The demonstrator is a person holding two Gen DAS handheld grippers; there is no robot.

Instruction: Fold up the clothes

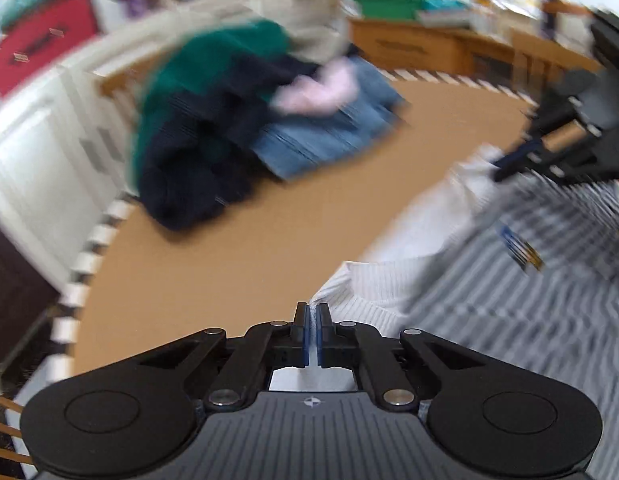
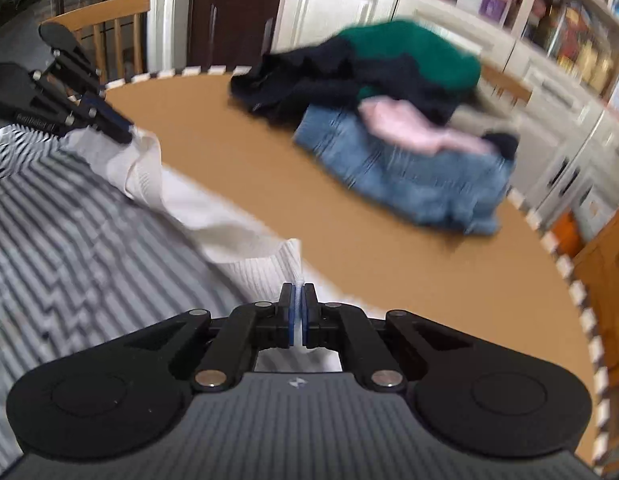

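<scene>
A white ribbed garment (image 1: 405, 240) (image 2: 213, 216) is held up between both grippers over a brown round table (image 1: 245, 232) (image 2: 349, 232). My left gripper (image 1: 312, 312) is shut on one corner of its ribbed edge. My right gripper (image 2: 297, 292) is shut on another corner. Each gripper shows in the other's view: the right one (image 1: 505, 168) at the right edge, the left one (image 2: 121, 132) at the left. Below the garment lies a grey-and-white striped cloth (image 1: 509, 304) (image 2: 69, 248). Both views are blurred by motion.
A pile of clothes sits at the far side of the table: green sweater (image 1: 213, 56) (image 2: 413, 48), dark navy items (image 1: 189, 160), pink cloth (image 1: 313, 88) (image 2: 409, 128) and blue jeans (image 1: 325, 136) (image 2: 421, 180). White cabinets (image 1: 25, 160), wooden chairs (image 2: 109, 28) and shelves surround the table.
</scene>
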